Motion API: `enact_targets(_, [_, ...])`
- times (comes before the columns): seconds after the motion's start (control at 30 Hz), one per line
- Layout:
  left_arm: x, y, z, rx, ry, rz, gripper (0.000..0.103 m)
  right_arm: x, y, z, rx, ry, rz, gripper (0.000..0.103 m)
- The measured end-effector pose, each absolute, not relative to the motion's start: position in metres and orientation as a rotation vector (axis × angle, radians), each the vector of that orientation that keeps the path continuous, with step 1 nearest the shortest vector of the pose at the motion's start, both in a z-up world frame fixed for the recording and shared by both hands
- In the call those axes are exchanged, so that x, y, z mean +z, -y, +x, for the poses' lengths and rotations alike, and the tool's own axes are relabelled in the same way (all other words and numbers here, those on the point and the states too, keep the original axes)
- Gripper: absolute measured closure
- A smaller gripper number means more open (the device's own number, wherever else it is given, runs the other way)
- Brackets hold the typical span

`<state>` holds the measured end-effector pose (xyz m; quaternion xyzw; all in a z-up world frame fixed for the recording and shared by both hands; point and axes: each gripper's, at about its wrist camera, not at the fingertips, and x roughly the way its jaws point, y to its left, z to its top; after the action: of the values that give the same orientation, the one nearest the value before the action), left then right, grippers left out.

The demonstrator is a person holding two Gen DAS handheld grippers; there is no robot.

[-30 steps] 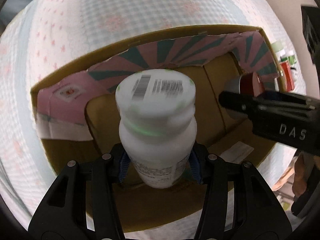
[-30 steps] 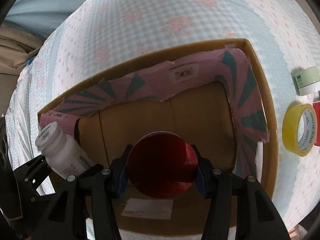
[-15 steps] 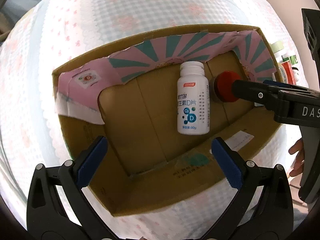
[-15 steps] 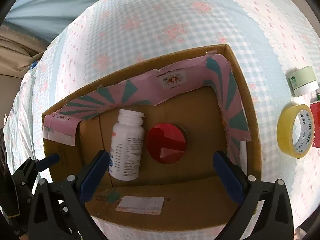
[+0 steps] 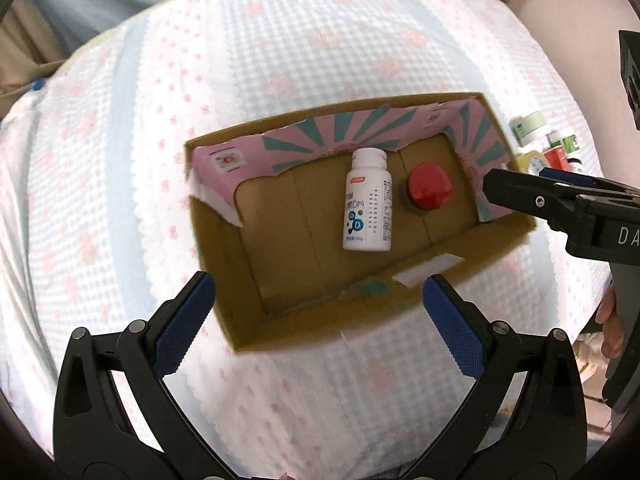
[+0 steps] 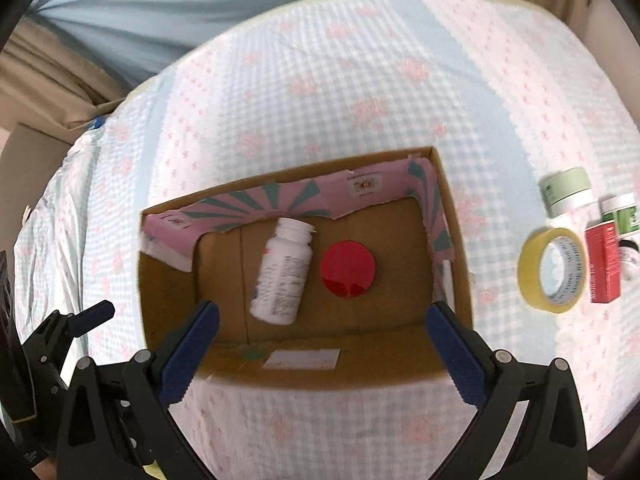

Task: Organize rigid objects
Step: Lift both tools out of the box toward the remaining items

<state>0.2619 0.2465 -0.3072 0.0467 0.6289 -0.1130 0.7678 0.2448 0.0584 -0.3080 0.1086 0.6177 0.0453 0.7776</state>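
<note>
A white pill bottle [image 5: 367, 203] lies on its side inside the open cardboard box [image 5: 280, 320]; it also shows in the right wrist view [image 6: 283, 273]. A red-lidded jar [image 5: 429, 192] stands beside it on the box floor, also seen in the right wrist view [image 6: 348, 269]. My left gripper [image 5: 318, 322] is open and empty, above the box's near wall. My right gripper [image 6: 322, 344] is open and empty, above the box's near edge [image 6: 320, 372]. The right gripper's fingers [image 5: 520, 196] show at the box's right end.
Right of the box on the checked cloth lie a yellow tape roll [image 6: 554, 276], a red carton [image 6: 604, 266], a pale green-lidded jar [image 6: 568, 192] and a small green-labelled bottle [image 6: 624, 212]. Pink-and-teal flaps [image 5: 360, 136] line the box's far wall.
Both grippers opened and let go: the white bottle and the red-lidded jar now rest in the box. Both grippers have since pulled back and up from the box.
</note>
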Motion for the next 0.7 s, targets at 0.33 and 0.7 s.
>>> enact_targets(0.33, [-0.221,-0.234,0.2,-0.22,-1.193,0.086,0.0,-0.223,-0.063,0.187,0.143,-1.237,0.134,0.0])
enact_targets(0.7, [-0.169,-0.169,0.154,-0.225,-1.07,0.025,0.0,-0.162,0.02,0.126,0.032,-1.103,0.152,0.0])
